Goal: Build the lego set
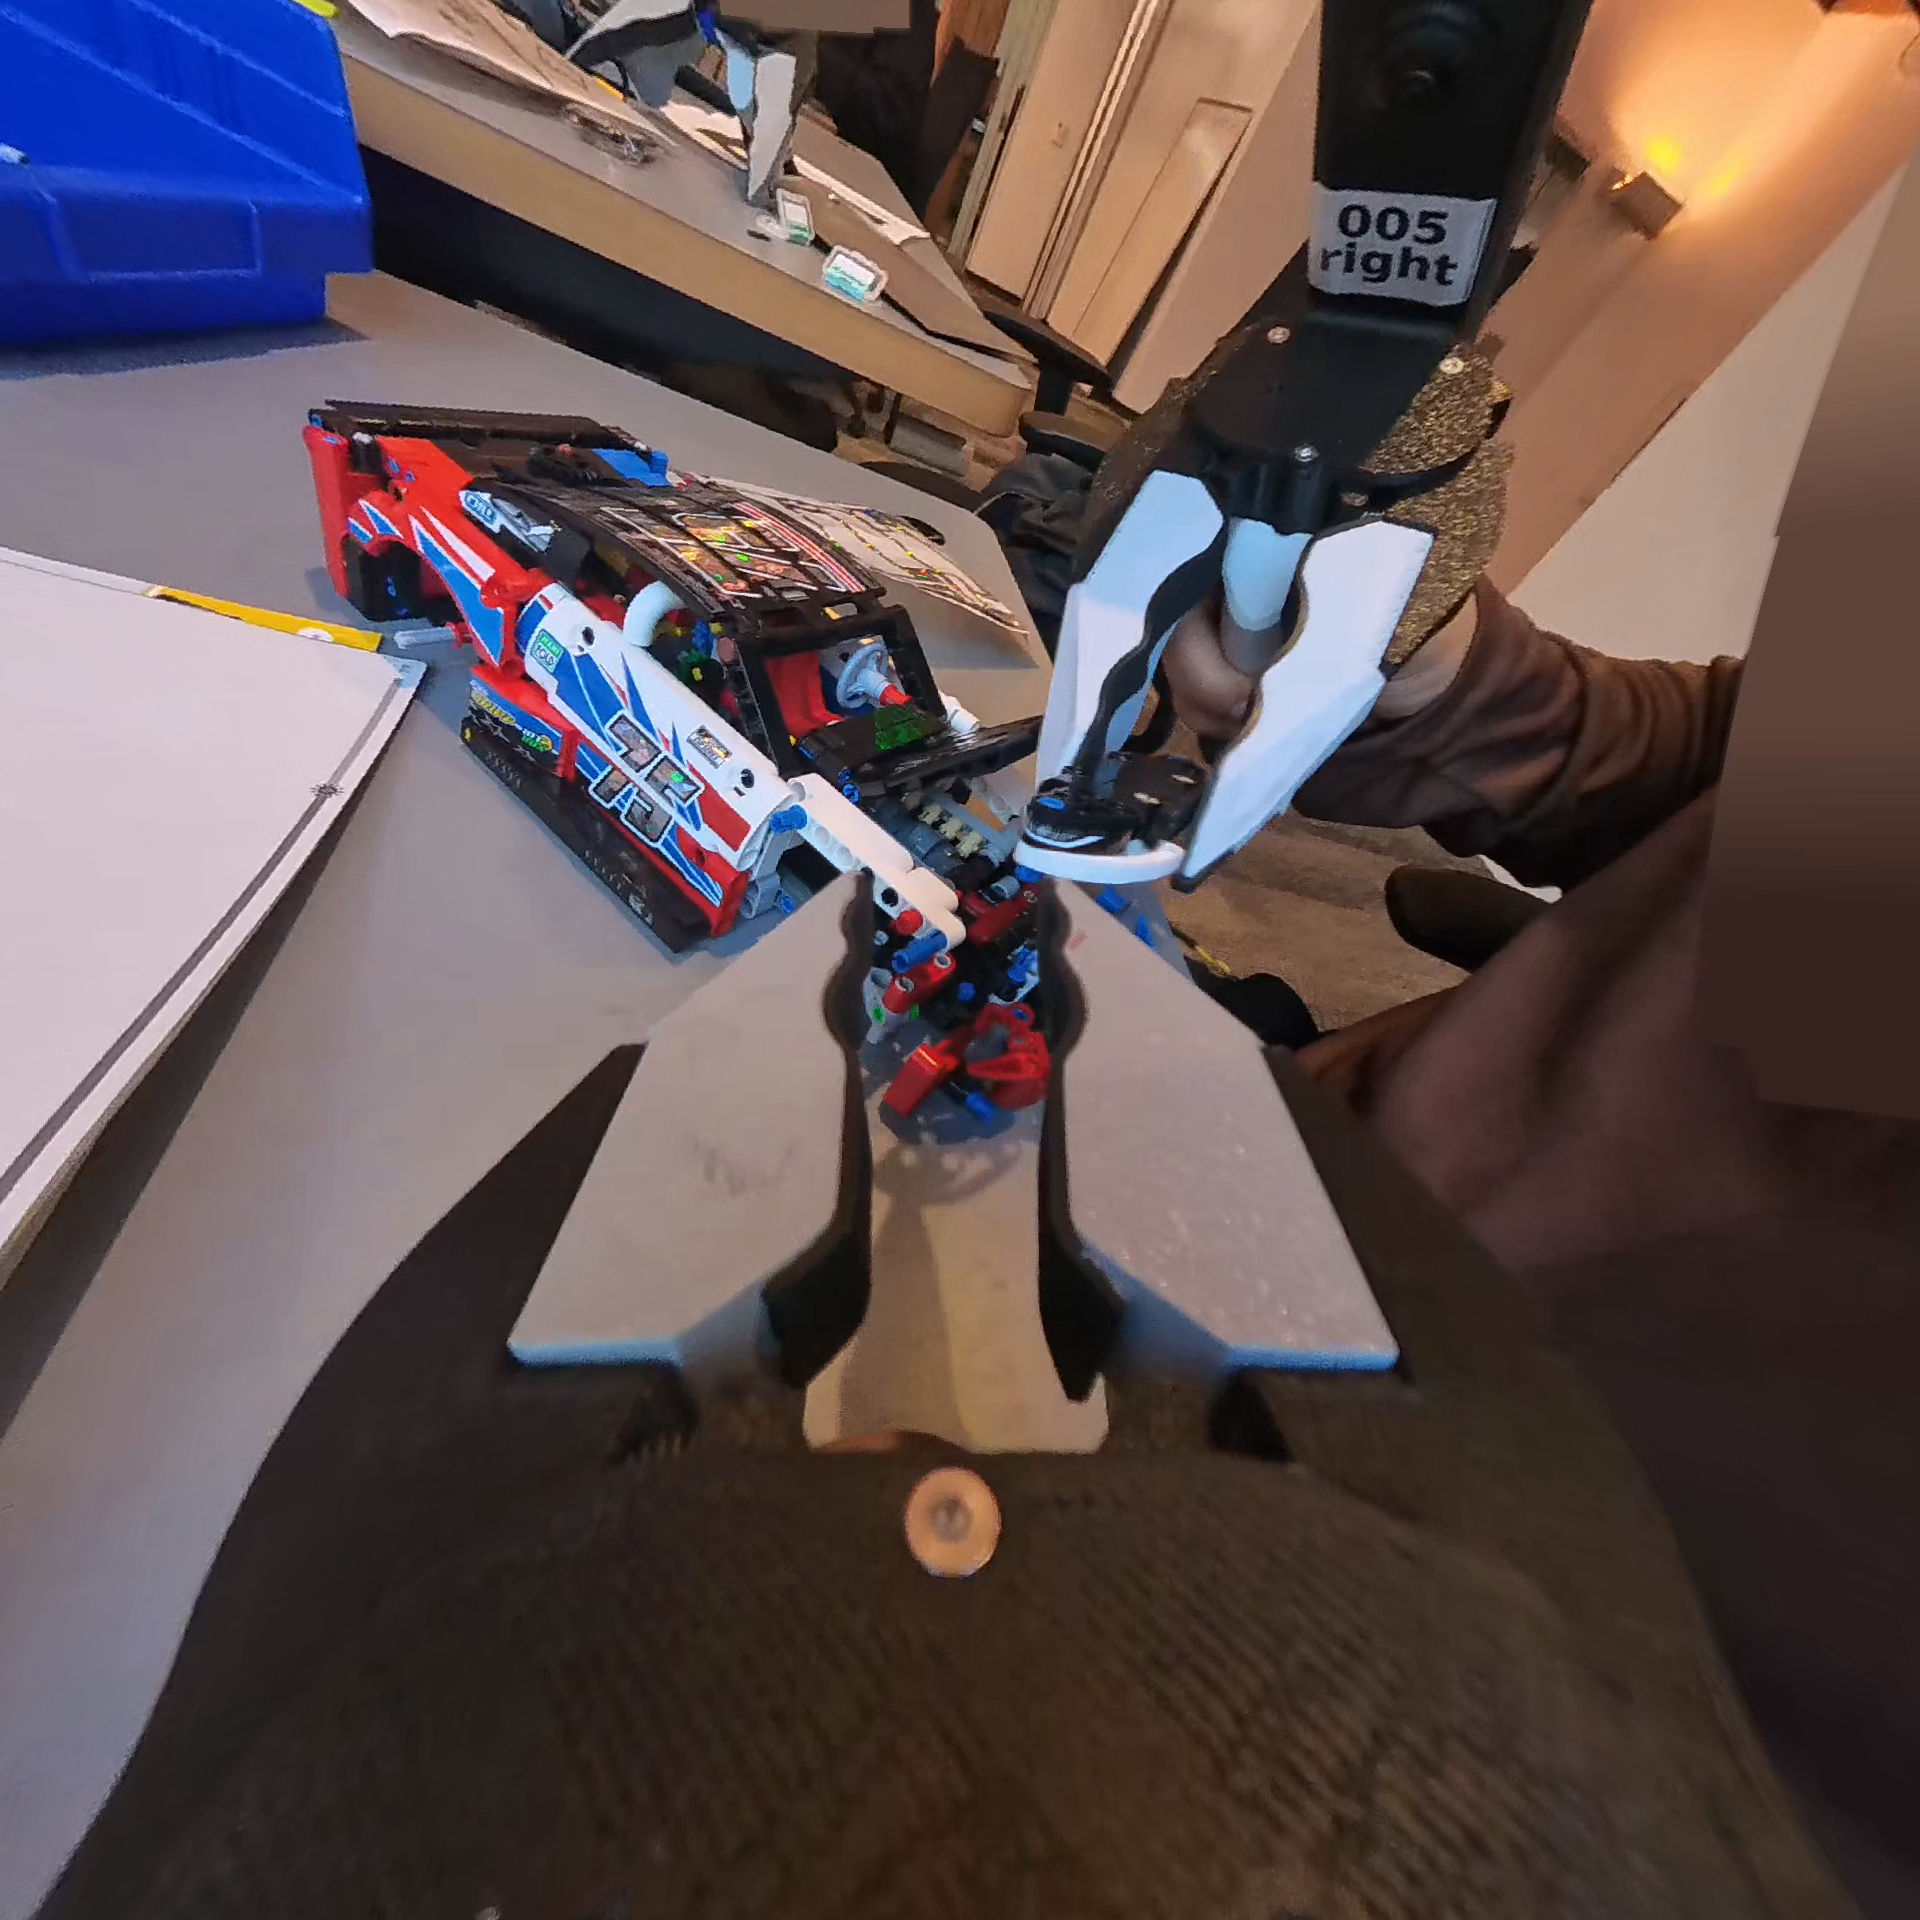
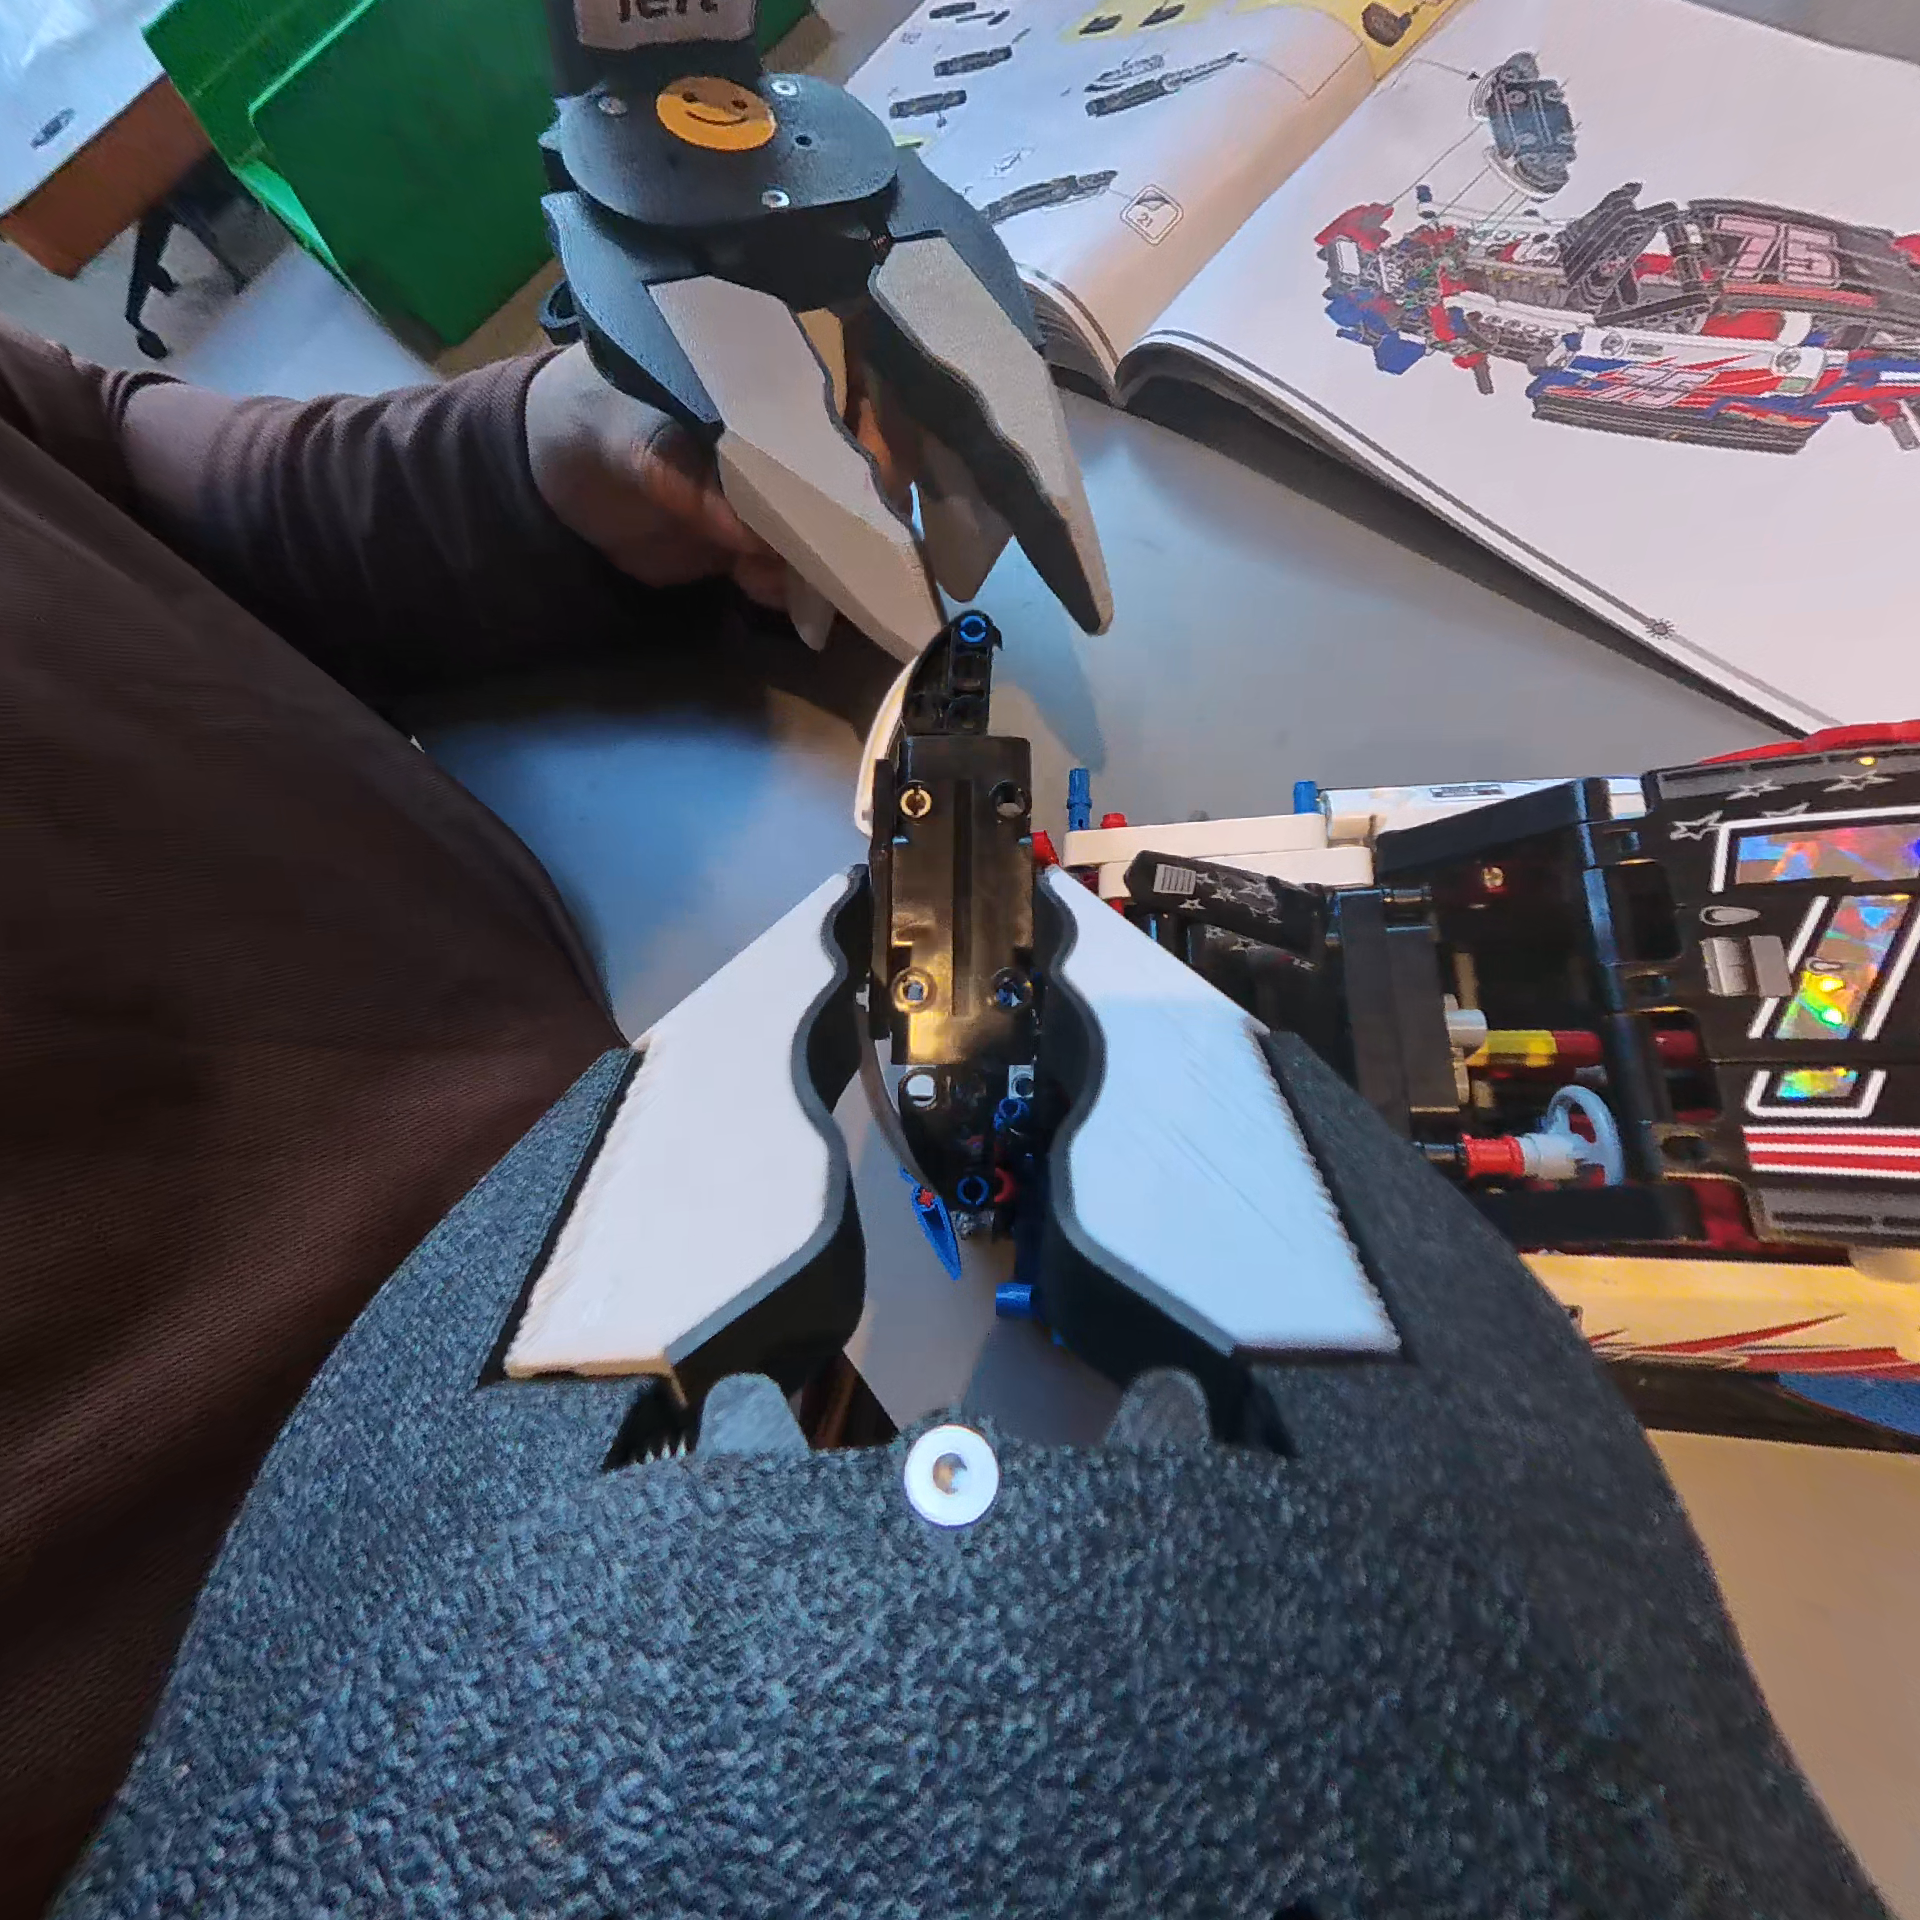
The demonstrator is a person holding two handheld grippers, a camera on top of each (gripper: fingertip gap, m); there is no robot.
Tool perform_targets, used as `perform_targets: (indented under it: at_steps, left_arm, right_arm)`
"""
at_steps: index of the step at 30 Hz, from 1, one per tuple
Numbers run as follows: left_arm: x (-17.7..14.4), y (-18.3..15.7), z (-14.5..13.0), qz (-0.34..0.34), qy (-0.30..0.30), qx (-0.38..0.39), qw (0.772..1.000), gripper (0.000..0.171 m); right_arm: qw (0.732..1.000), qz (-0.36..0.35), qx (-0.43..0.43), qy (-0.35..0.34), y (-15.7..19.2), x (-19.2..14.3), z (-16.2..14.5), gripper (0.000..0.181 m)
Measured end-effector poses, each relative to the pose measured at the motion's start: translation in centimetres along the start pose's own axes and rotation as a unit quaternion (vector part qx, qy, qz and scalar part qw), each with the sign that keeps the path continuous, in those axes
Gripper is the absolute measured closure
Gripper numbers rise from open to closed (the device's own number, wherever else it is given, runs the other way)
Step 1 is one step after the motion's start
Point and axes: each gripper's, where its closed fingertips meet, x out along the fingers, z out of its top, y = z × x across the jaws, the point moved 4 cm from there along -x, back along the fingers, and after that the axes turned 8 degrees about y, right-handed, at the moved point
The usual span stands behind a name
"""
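Note:
The red, white, blue and black lego car (image 1: 623,686) lies on the grey table (image 1: 260,436); it also shows at the right of the right wrist view (image 2: 1558,987). My right gripper (image 2: 951,883) is shut on a black panel piece with a white curved edge (image 2: 951,935) and holds it above the car's open front end. In the left wrist view this gripper (image 1: 1117,847) carries the piece (image 1: 1101,821) just beyond my left fingertips. My left gripper (image 1: 956,894) is open and empty, its fingers on either side of the car's red and blue front parts (image 1: 977,1060). From the right wrist view, the left gripper (image 2: 1013,623) hovers by the piece's top end.
An open instruction booklet (image 2: 1455,312) lies beyond the car. A white sheet (image 1: 156,831) lies at the left. A blue bin (image 1: 156,156) stands at the back left and a green box (image 2: 395,156) behind the left gripper. The person's sleeved arms (image 2: 260,831) are close by. Tip to tip, the grippers are about 5 cm apart.

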Motion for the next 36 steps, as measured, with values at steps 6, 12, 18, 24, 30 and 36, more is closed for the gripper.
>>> perform_targets:
  at_steps: [6,12,18,24,30,36]
  left_arm:
    - [0.1,-2.1,-0.5,-0.067,0.021,0.032,0.997,0.135]
    - [0.7,-2.9,-1.1,-0.076,0.040,0.064,0.994,0.152]
    - [0.1,-3.1,-1.0,-0.083,0.041,0.084,0.992,0.140]
    - [0.2,-3.1,-1.2,-0.079,0.038,0.086,0.992,0.141]
    - [0.2,-2.6,-1.4,-0.040,0.034,0.116,0.992,0.140]
    - [-1.4,-0.8,-0.1,0.034,-0.030,0.128,0.991,0.140]
  right_arm:
    - [0.998,-0.049,-0.038,0.015,0.3,0.4,0.0,0.151]
    - [0.995,-0.047,-0.080,0.029,1.4,0.7,0.0,0.151]
    - [0.996,-0.034,-0.077,0.014,1.4,0.1,0.0,0.151]
    - [0.995,-0.039,-0.086,0.012,1.3,0.1,0.0,0.151]
    - [0.993,-0.051,-0.101,-0.010,0.6,-0.4,0.9,0.151]
    - [0.994,0.005,-0.091,-0.063,0.1,-1.7,3.0,0.152]
